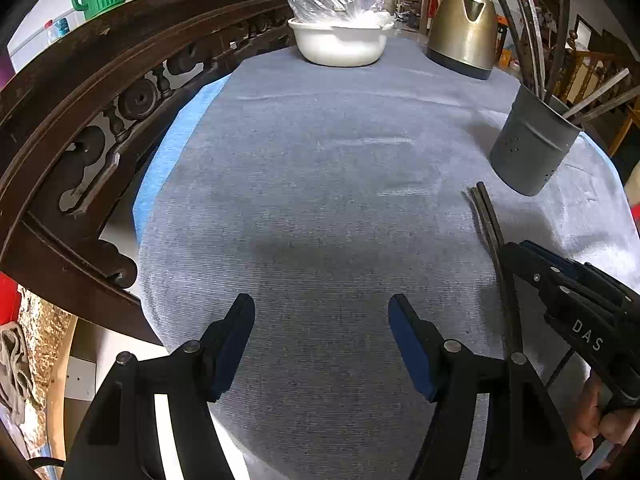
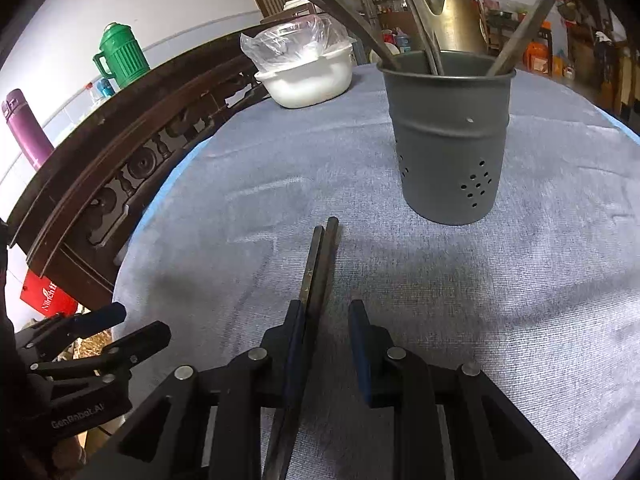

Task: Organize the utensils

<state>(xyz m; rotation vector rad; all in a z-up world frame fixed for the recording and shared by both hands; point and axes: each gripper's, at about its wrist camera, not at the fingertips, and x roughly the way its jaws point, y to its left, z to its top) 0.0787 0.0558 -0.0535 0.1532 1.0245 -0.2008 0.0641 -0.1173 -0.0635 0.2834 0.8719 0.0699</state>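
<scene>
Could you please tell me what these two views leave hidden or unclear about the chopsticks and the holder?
- Chopsticks, right wrist view: near ends hidden beneath the right gripper; whether both pads press them is unclear.
- Utensil holder: its contents are hidden by its wall, and the utensil tops are cut off by the frame edge.

The left gripper (image 1: 322, 312) hangs with its fingers (image 1: 236, 340) spread over bare tabletop (image 1: 320, 184), while right of them the right gripper (image 1: 532, 264) sits beside chopsticks (image 1: 490, 220) near the grey holder (image 1: 532, 140).

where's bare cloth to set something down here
Bare: the wide middle of the blue tablecloth, between the white basin and left gripper. Crowded: right side, around the utensil holder, chopsticks and right gripper.
</scene>
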